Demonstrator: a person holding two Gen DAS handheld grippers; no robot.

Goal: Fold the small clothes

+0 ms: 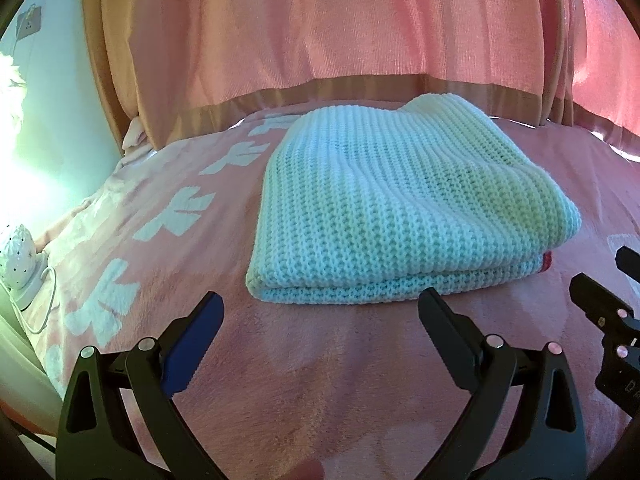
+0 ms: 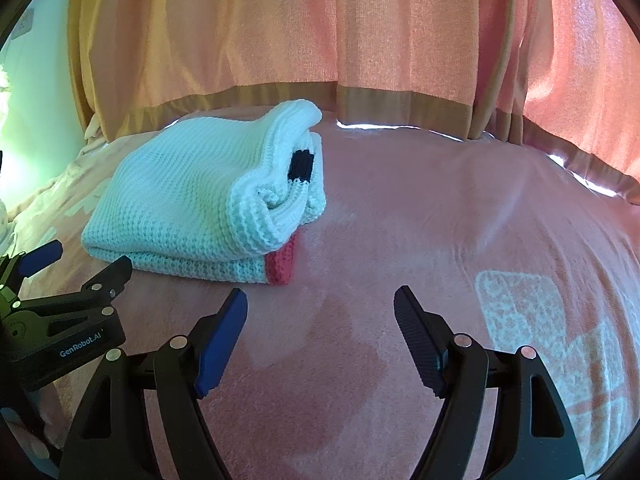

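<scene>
A white knitted garment (image 1: 400, 204) lies folded in a thick rectangle on the pink blanket (image 1: 304, 380). In the right wrist view the garment (image 2: 192, 208) shows a red cuff (image 2: 282, 266) at its near right corner and a black patch (image 2: 301, 166) among the folded layers. My left gripper (image 1: 320, 304) is open and empty, just in front of the garment's near edge. My right gripper (image 2: 320, 300) is open and empty, in front of and to the right of the garment. Each gripper shows in the other's view: the right one (image 1: 600, 280), the left one (image 2: 84, 258).
Pink curtains (image 1: 320, 20) hang behind the bed. The blanket has white patterns at the left (image 1: 176, 212) and at the right (image 2: 528, 312). A white dotted lamp (image 1: 16, 256) with a cable stands at the left bed edge, beside a pale wall with a socket (image 1: 30, 20).
</scene>
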